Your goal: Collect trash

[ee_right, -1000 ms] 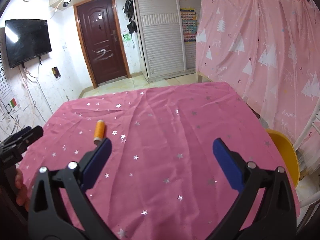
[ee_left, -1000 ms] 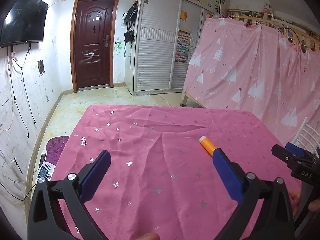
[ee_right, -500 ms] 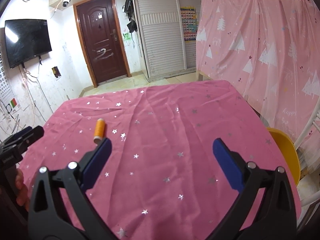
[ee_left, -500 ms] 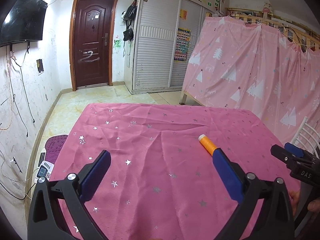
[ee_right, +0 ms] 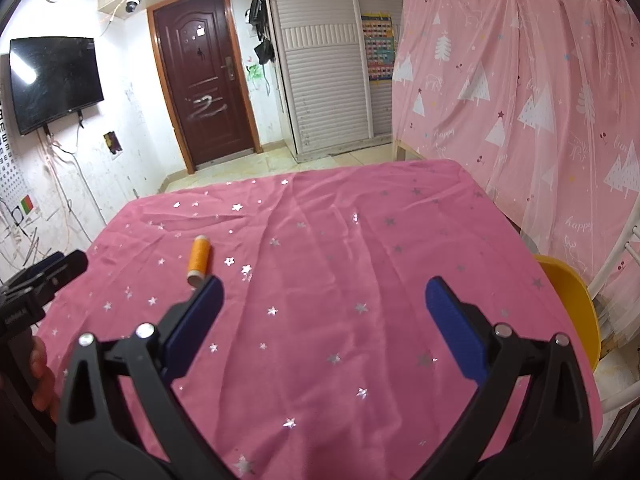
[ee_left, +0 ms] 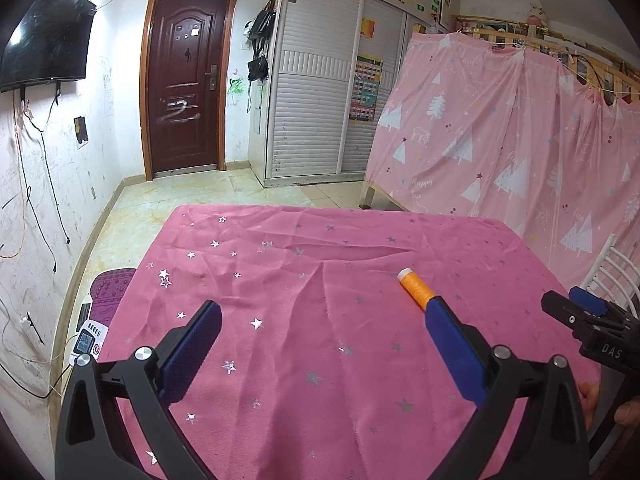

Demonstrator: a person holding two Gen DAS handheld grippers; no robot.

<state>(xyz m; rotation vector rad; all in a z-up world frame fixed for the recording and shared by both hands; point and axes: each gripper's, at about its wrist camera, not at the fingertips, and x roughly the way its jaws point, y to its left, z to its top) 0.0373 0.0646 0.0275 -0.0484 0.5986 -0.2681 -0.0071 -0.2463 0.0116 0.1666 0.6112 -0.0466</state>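
Our fingers (ee_left: 188, 352) on the left gripper (ee_left: 322, 346) are standing spread wide in the left wrist view, gripping nothing, and we are holding them low over the near part of the pink star-printed tablecloth (ee_left: 304, 360). The one piece of trash we can find, an orange thread spool (ee_left: 414, 286), is lying on its side on the cloth, its near end disappearing behind the tip of the right-hand blue pad, so it is sitting outside the gap rather than between the pads; if we are closing from here we are likely nudging it, and being round it is likely rolling away across the cloth. The cloth is loose and creased, so a low pad is risking a snag that drags fabric and spool together. The right gripper (ee_left: 588, 320) is showing at the right edge, beside the table. Beyond are a brown door (ee_left: 184, 80), a wall-mounted television (ee_left: 44, 44), white slatted wardrobes (ee_left: 316, 92) and a pink tree-print curtain (ee_left: 500, 136). In the right wrist view our right gripper's fingers (ee_right: 456, 328) are likewise standing far apart and empty over the cloth, with the spool just beyond the left pad's tip and the left gripper at the left edge; with both tools near the same small spool, we are judging a clash possible if both are reaching. We are seeing no bin for certain; a yellow rounded object (ee_right: 572, 300) is sitting off the table's right edge, and we cannot tell what it is.
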